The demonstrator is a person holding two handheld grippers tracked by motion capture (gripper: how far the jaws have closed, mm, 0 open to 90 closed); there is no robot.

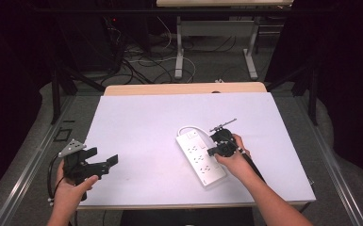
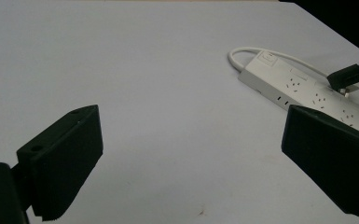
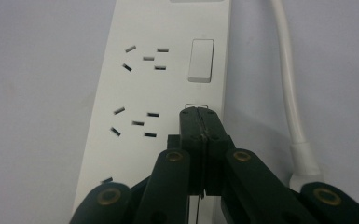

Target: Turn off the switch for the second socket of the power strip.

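A white rectangular plastic power strip is lying flat on the pale lavender sheet that is covering the table, right of centre, angled with its far end toward the table's middle. Its rocker switches and socket slots are facing up, and its white round cable is looping out from the far end and running along one long side.

The strip's near end is sitting close to the table's front edge, while a wide bare stretch of sheet is spreading between it and the left side.

The right gripper is pointing down at the strip's top face, its black jaws pressed together with nothing between them, and their tips are resting over the second switch from the far end, beside the socket slots. The person's right hand is reaching in over the strip's near half.

The left gripper is hovering near the table's front left corner, jaws spread wide and empty, well apart from the strip.
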